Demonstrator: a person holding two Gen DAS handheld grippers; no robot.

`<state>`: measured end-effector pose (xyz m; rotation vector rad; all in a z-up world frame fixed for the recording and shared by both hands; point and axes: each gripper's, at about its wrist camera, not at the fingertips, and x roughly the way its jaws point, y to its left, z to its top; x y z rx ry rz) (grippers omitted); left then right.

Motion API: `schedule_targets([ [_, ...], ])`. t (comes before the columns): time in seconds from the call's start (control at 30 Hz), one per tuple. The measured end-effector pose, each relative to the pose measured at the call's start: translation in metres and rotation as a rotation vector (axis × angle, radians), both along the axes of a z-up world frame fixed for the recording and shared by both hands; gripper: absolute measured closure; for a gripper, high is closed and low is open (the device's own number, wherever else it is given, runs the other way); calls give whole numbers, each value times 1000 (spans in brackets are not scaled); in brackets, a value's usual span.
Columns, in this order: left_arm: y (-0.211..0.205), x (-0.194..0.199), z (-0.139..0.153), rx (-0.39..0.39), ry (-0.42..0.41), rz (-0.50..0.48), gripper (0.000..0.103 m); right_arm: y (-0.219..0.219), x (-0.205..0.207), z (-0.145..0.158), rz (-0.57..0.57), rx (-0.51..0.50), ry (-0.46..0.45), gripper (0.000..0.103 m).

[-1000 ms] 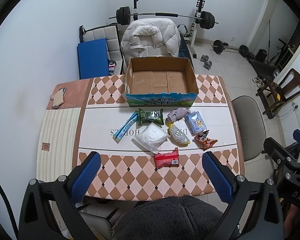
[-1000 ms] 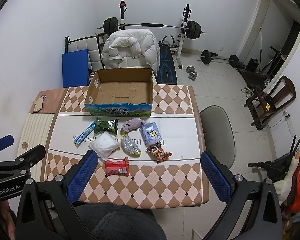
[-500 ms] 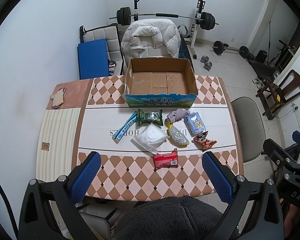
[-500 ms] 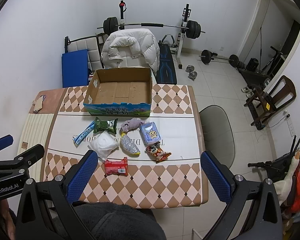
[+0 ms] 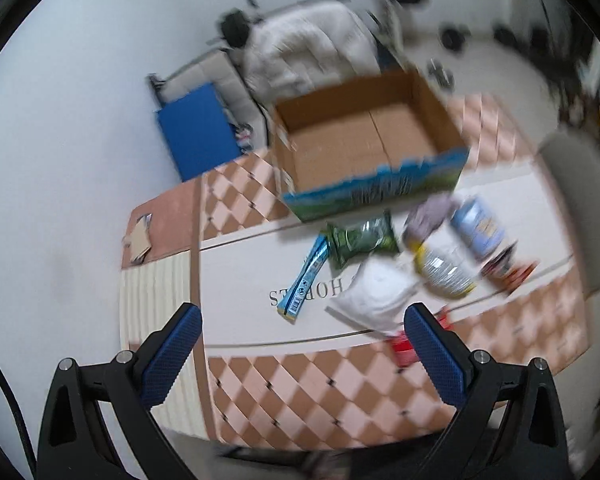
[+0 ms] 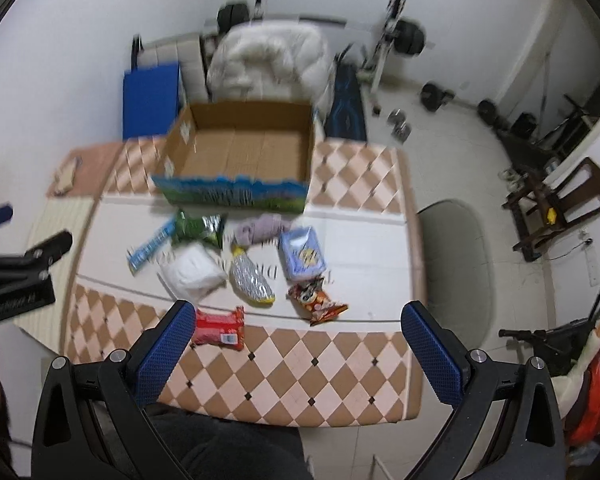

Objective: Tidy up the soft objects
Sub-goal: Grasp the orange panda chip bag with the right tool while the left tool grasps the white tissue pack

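We hold both the left gripper and right gripper spread wide, empty, with the snack packets ahead of the fingers.

Left gripper: jaws spread wide, nothing between the blue pads, held tilted up in the air. Right gripper: same wide spread, empty, level, blue pads clear. Left gripper's black body also shows at the right view's left edge.
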<state>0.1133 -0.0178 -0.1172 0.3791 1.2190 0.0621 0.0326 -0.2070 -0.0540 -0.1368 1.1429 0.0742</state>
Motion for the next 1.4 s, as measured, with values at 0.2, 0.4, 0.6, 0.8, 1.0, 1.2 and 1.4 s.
schedule_targets([
  [0.2,-27,34,-131,55,235,-204,0,-3,65,-126,25,-5,194,0],
  [0.4,-48,63,-225,101,419,-306,0,-30,107,-219,-10,-44,322,0],
  [0.6,-56,86,-256,22,517,-293,0,-58,134,-282,7,-110,439,0],
  [0.8,-58,79,-268,-13,544,-259,9,-61,141,-323,86,-96,531,0],
  [1.0,-4,72,-271,-159,550,99,19,-59,134,-344,123,-100,570,10],
  [1.2,44,52,-279,-311,561,348,18,-90,126,-364,-59,12,663,40],
  [1.4,37,54,-289,-278,569,300,15,-120,119,-372,-183,204,704,38],
])
